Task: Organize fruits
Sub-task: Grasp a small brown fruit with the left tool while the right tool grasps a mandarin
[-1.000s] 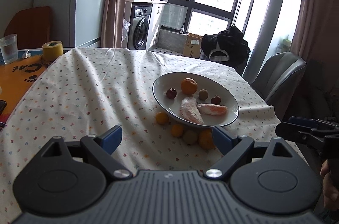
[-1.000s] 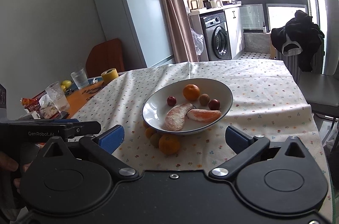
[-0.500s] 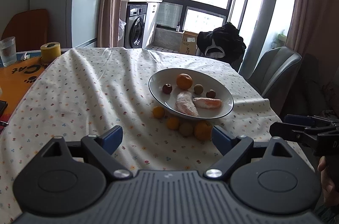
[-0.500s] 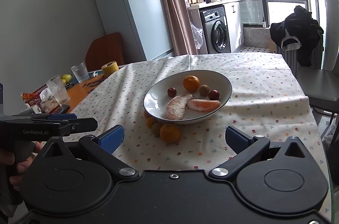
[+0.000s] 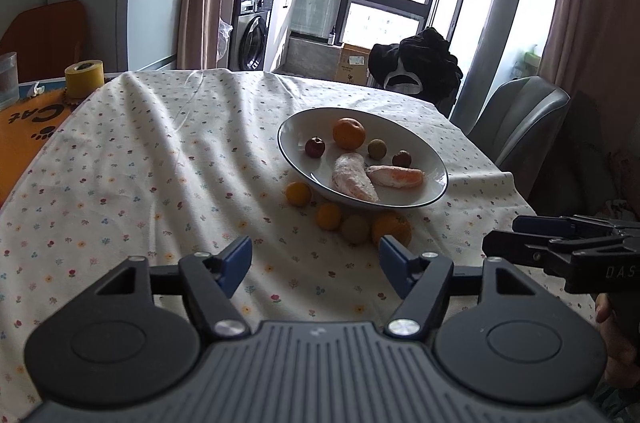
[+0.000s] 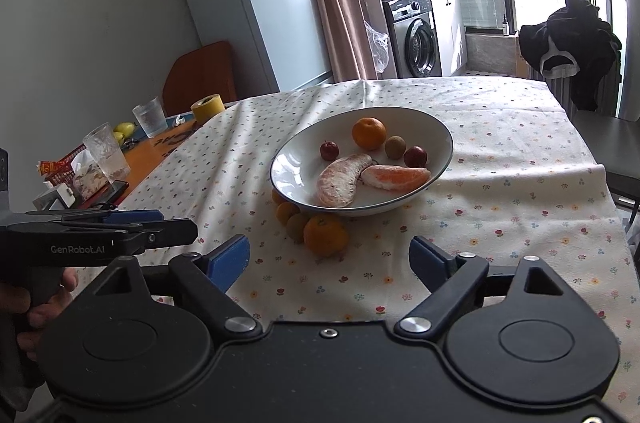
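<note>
Four loose fruits lie on the flowered tablecloth (image 5: pixel 160 163) against the near rim of the white bowl (image 5: pixel 434 165): a large orange (image 6: pixel 326 236), a greenish-brown round fruit (image 5: pixel 355 229) and two small oranges (image 5: pixel 329 216), all bunched together and touching or just beside the bowl. Inside the bowl sit a whole orange (image 5: pixel 349 132), two small dark red fruits (image 5: pixel 315 146), a brownish round fruit (image 5: pixel 377 148) and two peeled citrus segments (image 6: pixel 340 179) lying side by side. The left gripper (image 5: pixel 315 263) hangs above the cloth, near the loose fruits, its blue-padded jaws spread wide and holding nothing. The right gripper (image 6: pixel 330 261) hovers likewise, jaws wide apart and empty, the large orange just beyond it.
</note>
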Tool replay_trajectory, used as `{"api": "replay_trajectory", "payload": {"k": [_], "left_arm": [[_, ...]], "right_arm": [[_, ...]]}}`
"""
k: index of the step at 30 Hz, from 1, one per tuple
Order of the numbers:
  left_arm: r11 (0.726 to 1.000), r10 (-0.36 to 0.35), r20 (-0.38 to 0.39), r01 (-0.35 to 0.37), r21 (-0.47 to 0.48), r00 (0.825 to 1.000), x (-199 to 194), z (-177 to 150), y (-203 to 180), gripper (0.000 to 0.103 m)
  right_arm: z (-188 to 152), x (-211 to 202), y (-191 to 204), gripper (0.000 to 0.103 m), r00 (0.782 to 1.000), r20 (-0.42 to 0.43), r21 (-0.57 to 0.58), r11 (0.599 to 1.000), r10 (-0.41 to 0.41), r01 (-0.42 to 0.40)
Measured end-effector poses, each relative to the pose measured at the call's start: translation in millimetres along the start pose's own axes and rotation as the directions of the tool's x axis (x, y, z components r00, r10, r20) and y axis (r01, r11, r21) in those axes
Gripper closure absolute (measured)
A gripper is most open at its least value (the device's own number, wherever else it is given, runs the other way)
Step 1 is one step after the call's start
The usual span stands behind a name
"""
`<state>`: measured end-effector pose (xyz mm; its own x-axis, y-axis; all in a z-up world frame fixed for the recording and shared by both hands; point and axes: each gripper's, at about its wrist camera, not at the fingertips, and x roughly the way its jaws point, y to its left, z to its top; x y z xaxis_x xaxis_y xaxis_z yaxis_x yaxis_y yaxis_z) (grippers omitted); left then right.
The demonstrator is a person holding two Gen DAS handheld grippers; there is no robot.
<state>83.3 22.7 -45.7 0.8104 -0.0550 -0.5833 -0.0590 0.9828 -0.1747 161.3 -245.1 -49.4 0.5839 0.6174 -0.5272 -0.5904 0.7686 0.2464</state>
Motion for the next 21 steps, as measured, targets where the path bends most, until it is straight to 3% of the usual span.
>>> {"api": "replay_trajectory", "payload": {"k": [12,21], "left_arm": [[1.000,-0.015,-0.034,0.014,-0.014,0.999,25,-3,6,0.049],[1.000,-0.020,-0.052,0.019,-0.018,0.998,41,-2,8,0.057]], "right_arm": [[-4,30,-6,0.038,0.999,-0.052,0.017,1.000,0.016,-0.015],[-1,47,-6,0.038,0.997,-0.071,0.018,0.999,0.038,-0.037]]}}
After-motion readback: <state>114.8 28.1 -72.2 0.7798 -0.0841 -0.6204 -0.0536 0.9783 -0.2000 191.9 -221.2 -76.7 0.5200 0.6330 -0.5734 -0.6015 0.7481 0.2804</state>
